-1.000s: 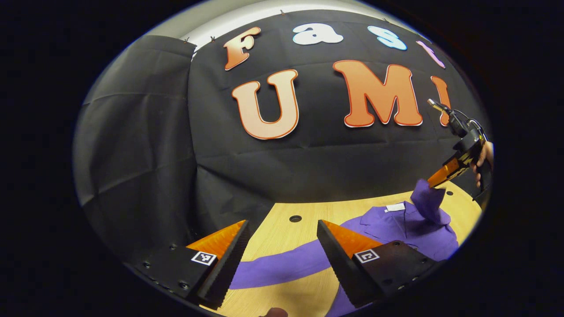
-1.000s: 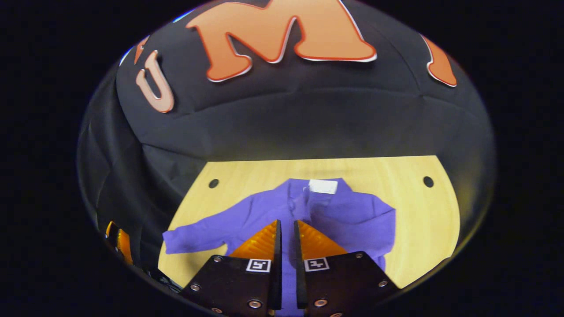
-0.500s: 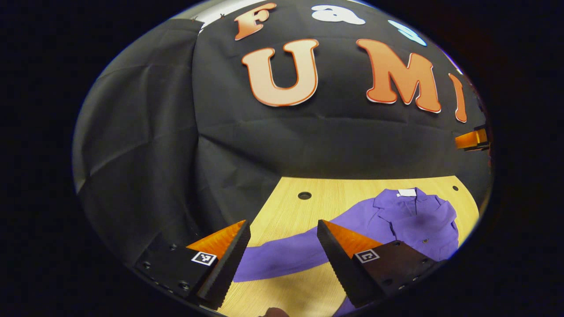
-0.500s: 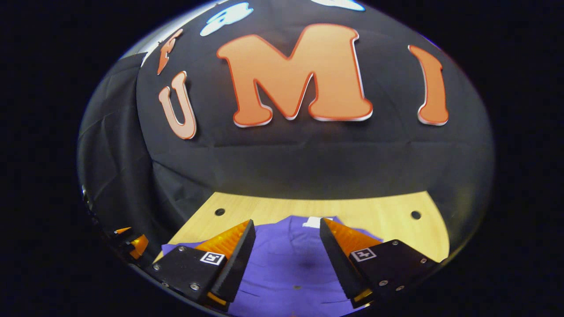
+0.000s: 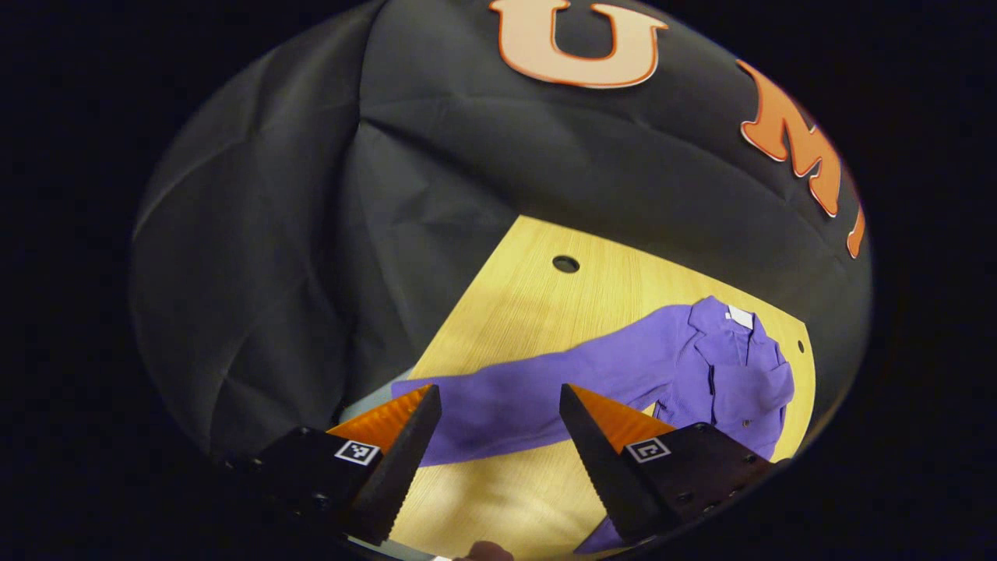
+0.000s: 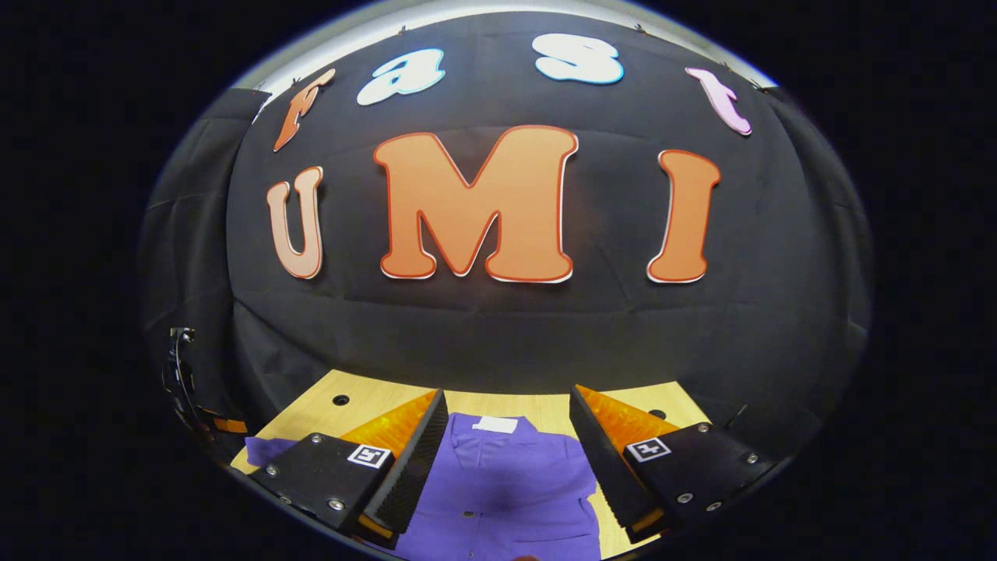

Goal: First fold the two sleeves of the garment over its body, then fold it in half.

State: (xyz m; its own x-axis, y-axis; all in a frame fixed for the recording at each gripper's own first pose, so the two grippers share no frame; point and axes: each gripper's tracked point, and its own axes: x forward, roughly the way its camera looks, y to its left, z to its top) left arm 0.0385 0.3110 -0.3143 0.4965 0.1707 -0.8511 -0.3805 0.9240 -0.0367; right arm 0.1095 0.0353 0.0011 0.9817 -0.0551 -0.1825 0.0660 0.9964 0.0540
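- The purple shirt (image 5: pixel 724 374) lies flat on the wooden table (image 5: pixel 537 304), at the lower right of the left gripper view, collar toward the booth wall; one sleeve is already laid over its body, so I judge that fold done.
- Its other sleeve (image 5: pixel 545 397) stretches out toward lower centre, cuff near the table edge, ready for me to take.
- My left gripper (image 5: pixel 498 425) hangs over that cuff, jaws spread, holding nothing.
- My right gripper (image 6: pixel 506 436) hangs above the shirt, jaws spread and empty, clear of the fold.

garment (image 5: pixel 724 374) lies on the table (image 5: pixel 537 304) — one sleeve (image 5: pixel 545 389) stretched out sideways toward the table's edge.
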